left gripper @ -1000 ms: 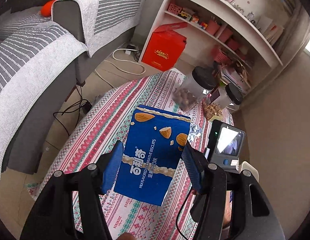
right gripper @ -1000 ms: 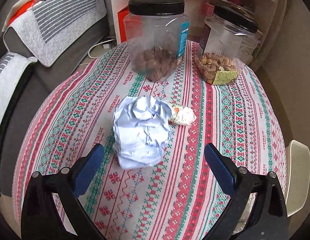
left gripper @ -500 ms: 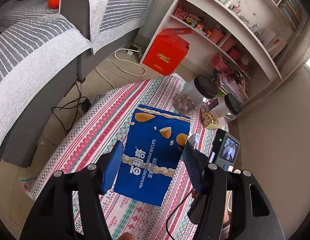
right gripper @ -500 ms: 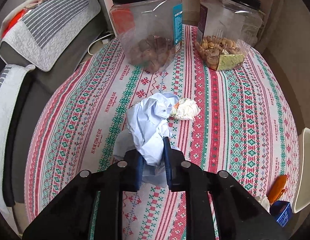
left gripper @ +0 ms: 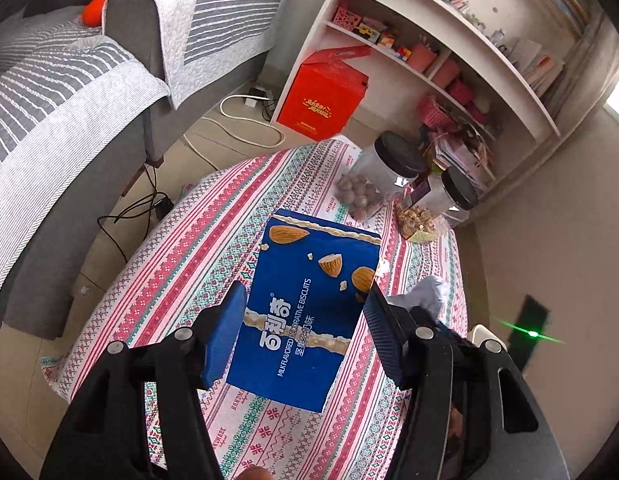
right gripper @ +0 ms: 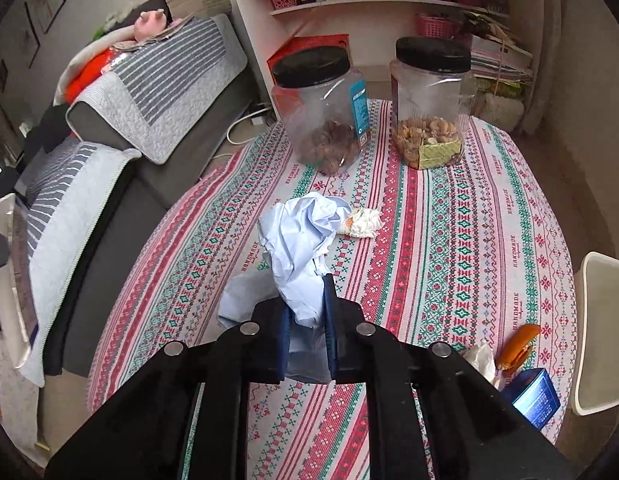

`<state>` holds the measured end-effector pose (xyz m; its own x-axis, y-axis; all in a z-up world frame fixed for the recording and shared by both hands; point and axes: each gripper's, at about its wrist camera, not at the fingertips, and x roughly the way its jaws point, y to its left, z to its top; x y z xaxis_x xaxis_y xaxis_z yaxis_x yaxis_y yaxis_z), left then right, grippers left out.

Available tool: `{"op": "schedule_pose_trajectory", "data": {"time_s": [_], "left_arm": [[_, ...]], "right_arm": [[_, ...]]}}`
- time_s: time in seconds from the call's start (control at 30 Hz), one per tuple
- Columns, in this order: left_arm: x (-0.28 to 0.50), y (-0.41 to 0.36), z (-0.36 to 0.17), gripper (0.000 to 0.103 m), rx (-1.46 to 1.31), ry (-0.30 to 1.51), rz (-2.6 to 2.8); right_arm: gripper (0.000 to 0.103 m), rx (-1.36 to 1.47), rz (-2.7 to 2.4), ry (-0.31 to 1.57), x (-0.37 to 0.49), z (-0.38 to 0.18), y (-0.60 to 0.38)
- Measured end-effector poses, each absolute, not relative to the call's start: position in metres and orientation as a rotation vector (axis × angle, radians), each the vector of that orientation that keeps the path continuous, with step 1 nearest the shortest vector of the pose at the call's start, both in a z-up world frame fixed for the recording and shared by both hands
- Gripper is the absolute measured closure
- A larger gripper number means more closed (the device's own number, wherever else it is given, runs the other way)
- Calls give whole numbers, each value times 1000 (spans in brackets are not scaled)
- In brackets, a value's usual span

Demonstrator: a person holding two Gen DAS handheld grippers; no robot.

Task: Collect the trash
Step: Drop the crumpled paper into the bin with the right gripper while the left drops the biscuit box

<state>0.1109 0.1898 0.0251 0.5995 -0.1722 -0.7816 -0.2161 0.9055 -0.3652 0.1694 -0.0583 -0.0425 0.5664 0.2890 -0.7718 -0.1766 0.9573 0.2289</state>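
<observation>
**Right claw clamps the paper wad and lifts; box waits in the left**

A second ago the right claw (right gripper: 307, 312) stood wide open over the wad (right gripper: 299, 240) of pale blue paper; now its pads are pressed together on the wad's near end, and the table (right gripper: 449, 248) looks farther below than before, so the hand has risen and pulled back. The left claw (left gripper: 305, 328) and its blue box (left gripper: 309, 312) sit as they did.

From the right claw outward: the wad runs straight ahead, away from the pads, its long axis in line with the fingers. The far end hangs over the cloth; whether it touches I cannot tell. Just beside that far end, to the right, lies a small white wrapper (right gripper: 361, 222), apart from the grip and left on the table. Beyond stand two black-lidded jars (right gripper: 325, 112).

The left claw is about half open, gripping the box across its width, clear above the table. The box's long axis points forward, open end away.

The coming move, I judge, turns on this: the wad must go into the box's far mouth, which in the right view sits low at the right edge, so the right hand has to swing round to it.
</observation>
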Motion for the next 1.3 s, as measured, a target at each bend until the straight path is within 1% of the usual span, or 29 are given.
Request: {"op": "schedule_pose_trajectory", "data": {"time_s": [0.33,0.47,0.6,0.77,0.83,0.9,0.97,1.0,1.03,1.07,1.13,1.3], "left_arm": [[118,151,16,44,-376,945,-15],[123,133,12,44,-347,950,-37],[128,114,4,44,-312,966,-58],[140,87,-9,44,-290,1004,-96],[146,74,-13,44,-292,1016,-124],[150,59,-18,44,-287,1026,-151],[154,40,-22,44,-275,1039,-187],[154,31,-23,44,-270,1043,-203],[155,20,-24,44,-262,1047,-225],[155,9,-25,44,-249,1043,-251],[154,-17,-25,44,-214,1026,-296],[145,-82,-32,44,-160,1012,-430]], "right_arm": [[90,293,218,804,149,-2,-158],[90,341,113,730,143,9,-213],[90,360,-58,658,131,8,-273],[89,412,-251,711,130,-17,-328],[87,420,-311,749,130,-24,-341],[81,423,-372,765,127,-26,-353],[56,413,-434,753,122,-24,-364],[38,418,-453,737,118,-21,-367],[31,428,-463,718,113,-18,-371],[30,436,-459,701,109,-13,-374],[23,447,-451,669,99,-2,-382],[14,519,-448,580,75,22,-408]]}}
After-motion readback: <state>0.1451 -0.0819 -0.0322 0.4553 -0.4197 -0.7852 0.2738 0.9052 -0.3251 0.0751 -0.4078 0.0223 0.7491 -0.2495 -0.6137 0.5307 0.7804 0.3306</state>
